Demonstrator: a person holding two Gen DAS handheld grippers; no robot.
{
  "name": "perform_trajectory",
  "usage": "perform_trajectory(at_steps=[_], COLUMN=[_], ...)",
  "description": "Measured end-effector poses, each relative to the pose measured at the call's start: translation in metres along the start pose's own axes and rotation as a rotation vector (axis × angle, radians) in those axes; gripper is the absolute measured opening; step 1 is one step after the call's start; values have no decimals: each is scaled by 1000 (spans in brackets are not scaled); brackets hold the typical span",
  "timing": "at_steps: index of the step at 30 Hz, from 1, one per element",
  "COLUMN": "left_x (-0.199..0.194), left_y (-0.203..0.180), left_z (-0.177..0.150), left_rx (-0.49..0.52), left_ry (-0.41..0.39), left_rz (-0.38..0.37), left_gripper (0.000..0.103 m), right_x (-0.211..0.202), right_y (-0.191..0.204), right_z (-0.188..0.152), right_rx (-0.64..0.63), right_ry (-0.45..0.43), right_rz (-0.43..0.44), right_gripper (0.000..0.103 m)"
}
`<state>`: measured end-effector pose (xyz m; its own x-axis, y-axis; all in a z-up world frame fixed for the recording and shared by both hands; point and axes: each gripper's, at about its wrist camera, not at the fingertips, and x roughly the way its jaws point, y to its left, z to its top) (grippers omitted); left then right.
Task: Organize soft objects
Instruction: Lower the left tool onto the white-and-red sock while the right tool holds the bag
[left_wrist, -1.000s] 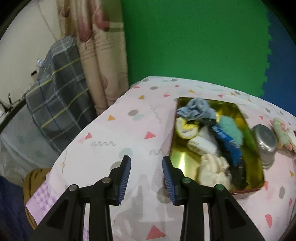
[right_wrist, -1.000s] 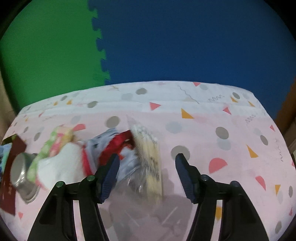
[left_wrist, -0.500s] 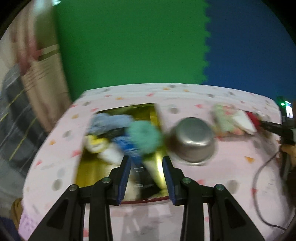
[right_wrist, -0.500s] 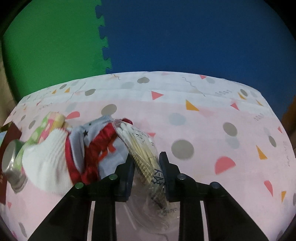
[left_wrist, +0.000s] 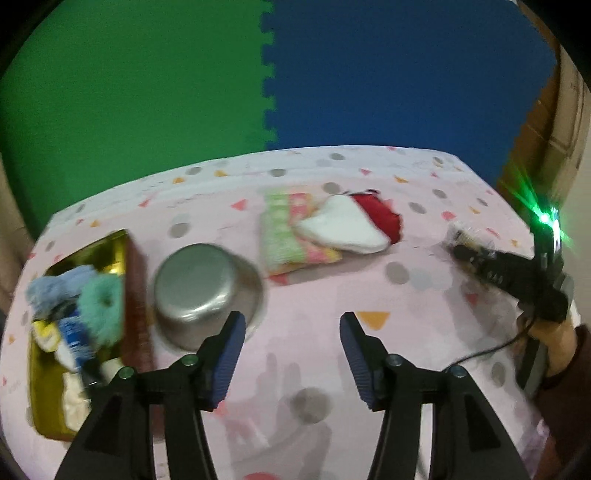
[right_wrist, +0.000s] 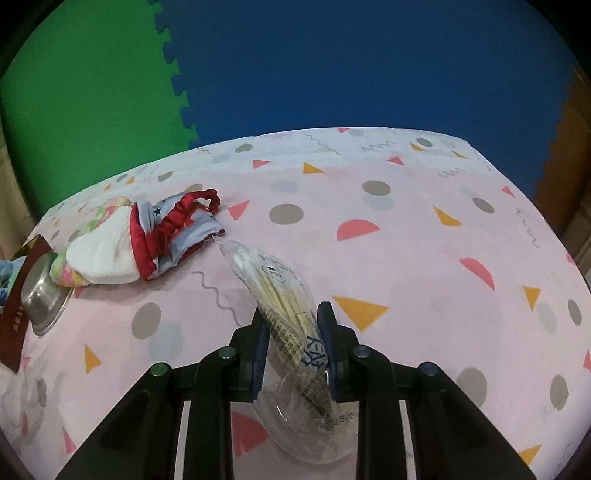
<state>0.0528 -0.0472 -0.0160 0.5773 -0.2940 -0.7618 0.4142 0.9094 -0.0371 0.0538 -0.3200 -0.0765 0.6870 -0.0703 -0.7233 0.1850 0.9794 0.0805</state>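
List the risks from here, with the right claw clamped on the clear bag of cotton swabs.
1. The right claw pinches only the thin clear plastic bag of cotton swabs; it may slip or tear.
2. Its far end lies against the red-trimmed grey cloth and could drag it.
3. The open left claw hovers beside the upturned steel bowl and might knock it.

A pink tablecloth (right_wrist: 406, 236) printed with grey dots, coloured triangles and squiggles covers the table. Near its left edge an upturned steel bowl (left_wrist: 201, 291) sits just beside a gold tin. Behind the far edge stand interlocking foam mats, a green one (left_wrist: 140, 85) to the left and a blue one (left_wrist: 399, 74) to the right.
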Motion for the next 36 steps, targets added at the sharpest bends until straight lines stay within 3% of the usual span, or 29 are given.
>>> perform_trajectory(at_steps=[8,12,19,26,36], left_x=[37,61,81,103,131], left_y=[-24,-24,-17,-7,2], left_z=[29,38,52,57,67], left_rx=[-133,-260,-455,-575,-655], left_ry=[84,145,159,157,175], left_rz=[-163,-188,-299,-289,-293], left_gripper=[55,55,55,55,53], right_x=[3,5,7,9,9], right_y=[-7,-8,-11,-12,-11], right_z=[-2,-2,-2,-2,-1], right_rx=[25,35,49,56,56], right_ry=[12,19,28,33,39], right_rz=[33,49,71,81,91], right_gripper=[26,27,29,30,33])
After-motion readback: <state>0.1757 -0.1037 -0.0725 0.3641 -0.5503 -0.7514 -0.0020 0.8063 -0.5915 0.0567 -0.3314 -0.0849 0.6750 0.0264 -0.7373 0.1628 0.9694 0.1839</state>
